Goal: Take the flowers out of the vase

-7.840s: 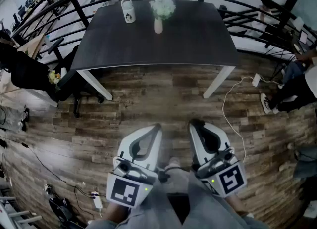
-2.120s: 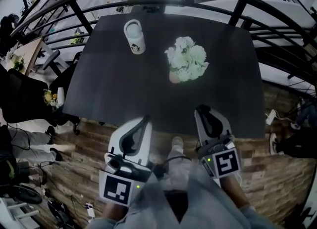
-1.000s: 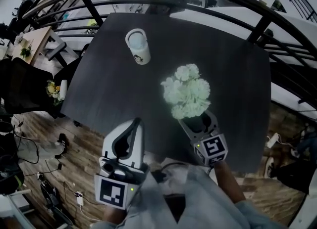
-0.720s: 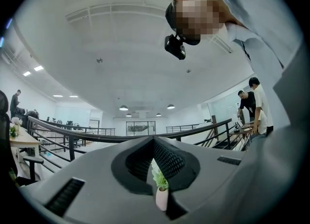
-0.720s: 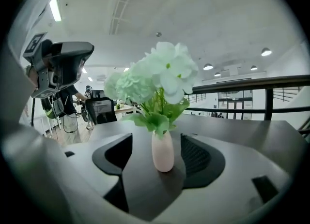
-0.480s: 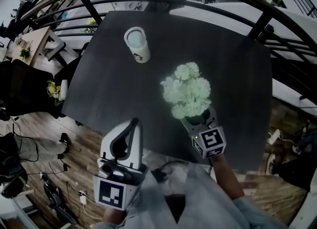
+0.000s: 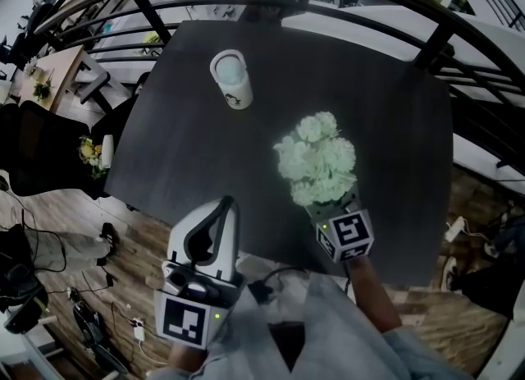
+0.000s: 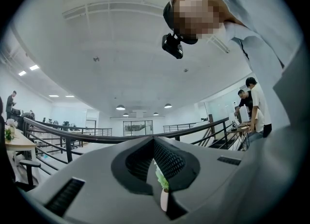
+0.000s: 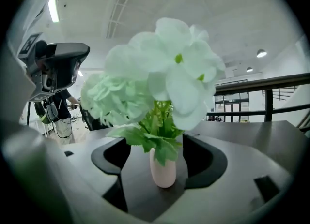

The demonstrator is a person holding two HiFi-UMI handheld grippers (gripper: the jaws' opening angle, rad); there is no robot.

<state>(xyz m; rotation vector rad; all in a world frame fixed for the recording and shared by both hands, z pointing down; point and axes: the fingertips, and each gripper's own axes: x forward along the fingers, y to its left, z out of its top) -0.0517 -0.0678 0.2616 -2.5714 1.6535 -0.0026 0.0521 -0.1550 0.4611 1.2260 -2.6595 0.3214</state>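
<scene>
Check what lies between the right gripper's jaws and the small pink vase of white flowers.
Only bare dark tabletop, in the right gripper view: the right gripper has just been opening its jaws, which flank the vase untouched.

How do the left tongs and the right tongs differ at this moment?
The left tongs are shut and empty; the right tongs are open, their jaws have just been opening, with the vase standing between them, untouched. The left tongs are back at the table's near edge; the right tongs reach under the flowers. Both face the vase.
</scene>
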